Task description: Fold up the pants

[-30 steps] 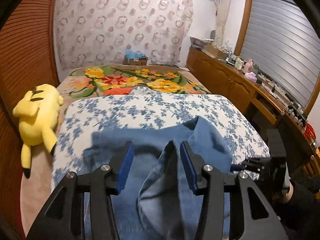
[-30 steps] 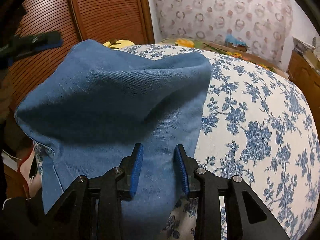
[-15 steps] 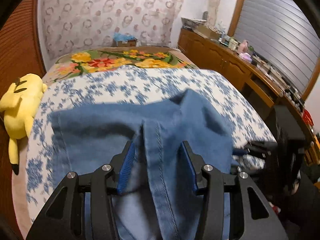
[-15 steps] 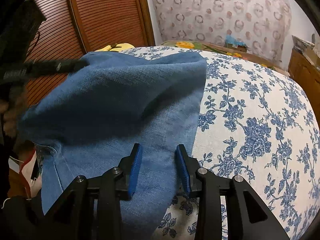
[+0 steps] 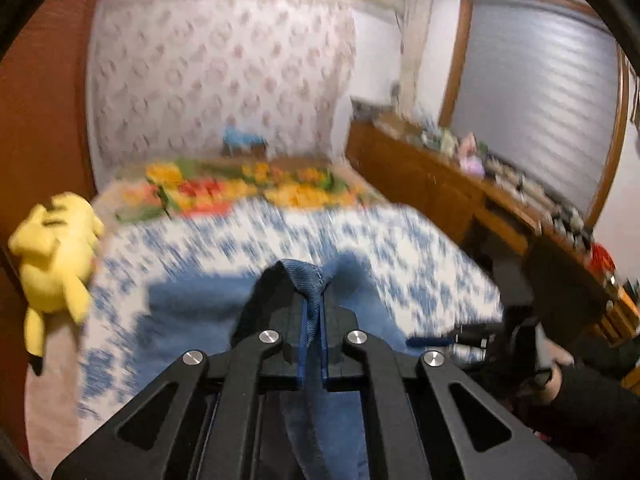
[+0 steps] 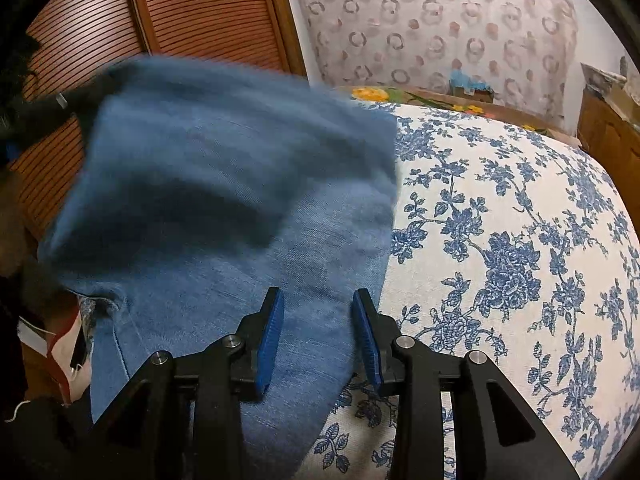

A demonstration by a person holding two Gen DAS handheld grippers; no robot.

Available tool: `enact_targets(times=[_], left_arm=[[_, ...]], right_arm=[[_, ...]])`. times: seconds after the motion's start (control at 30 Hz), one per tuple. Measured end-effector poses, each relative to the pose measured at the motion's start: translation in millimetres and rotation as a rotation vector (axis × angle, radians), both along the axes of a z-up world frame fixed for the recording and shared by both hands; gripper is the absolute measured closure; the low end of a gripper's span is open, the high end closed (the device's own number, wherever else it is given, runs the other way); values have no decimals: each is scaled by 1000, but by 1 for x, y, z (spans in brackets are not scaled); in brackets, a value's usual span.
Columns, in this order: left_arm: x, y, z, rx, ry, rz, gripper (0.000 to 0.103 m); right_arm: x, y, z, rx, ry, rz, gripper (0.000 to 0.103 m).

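Blue denim pants (image 6: 224, 208) lie on the blue-flowered bedspread (image 6: 520, 240). My left gripper (image 5: 313, 300) is shut on a fold of the pants (image 5: 308, 276) and lifts it off the bed; the rest of the pants (image 5: 192, 312) lies below. The left wrist view is blurred by motion. In the right wrist view, my right gripper (image 6: 318, 312) is open, its jaws apart just above the pants near their right edge. The raised part of the pants is blurred, with the left gripper (image 6: 60, 100) at its upper left corner.
A yellow plush toy (image 5: 56, 252) lies at the bed's left edge. A bright floral blanket (image 5: 240, 188) covers the far end of the bed. A wooden sideboard (image 5: 480, 200) with several small items runs along the right. Brown slatted doors (image 6: 180, 12) stand on the left.
My left gripper has closed on a fold of the pants and raised it. My right gripper has stayed open in place over the pants.
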State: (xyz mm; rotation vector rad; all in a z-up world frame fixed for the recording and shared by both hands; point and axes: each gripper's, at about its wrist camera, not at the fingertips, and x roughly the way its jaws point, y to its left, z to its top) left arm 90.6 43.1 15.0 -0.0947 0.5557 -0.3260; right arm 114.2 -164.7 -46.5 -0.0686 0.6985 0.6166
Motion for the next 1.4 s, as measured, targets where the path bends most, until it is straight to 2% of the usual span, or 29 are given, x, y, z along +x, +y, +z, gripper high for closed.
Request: enact_targets(times=[0.07, 0.13, 0.2, 0.23, 0.37, 0.5, 0.53, 0.83, 0.97, 1.1, 1.4], left_arm=[[-6, 12, 15, 2, -30, 18, 98], [-2, 23, 17, 37, -35, 72, 98], [13, 34, 5, 49, 16, 108, 98], [23, 41, -6, 52, 67, 130, 97], [31, 56, -39, 56, 154, 176, 81], [15, 59, -55, 46, 173, 170, 60], [9, 60, -58, 43, 175, 167, 59], [-46, 50, -91, -17, 236, 136, 59], [-58, 46, -95, -51, 240, 129, 59], [-62, 39, -96, -76, 231, 117, 59], [-63, 28, -107, -39, 276, 116, 59]], right_arm=[[-2, -4, 2, 19, -15, 8, 66], [-3, -7, 4, 43, -30, 19, 63], [-4, -10, 7, 51, -33, 14, 62], [-3, -10, 7, 46, -32, 13, 62], [-3, -7, 5, 12, -32, 13, 62], [-4, -4, 6, -3, -33, 1, 62], [-5, -3, 6, -4, -32, -2, 61], [-25, 1, 20, -30, -57, -46, 61], [-40, -3, 23, -15, -64, -55, 61], [-57, -12, 23, -19, -66, -56, 55], [-99, -43, 21, 1, -47, -75, 52]])
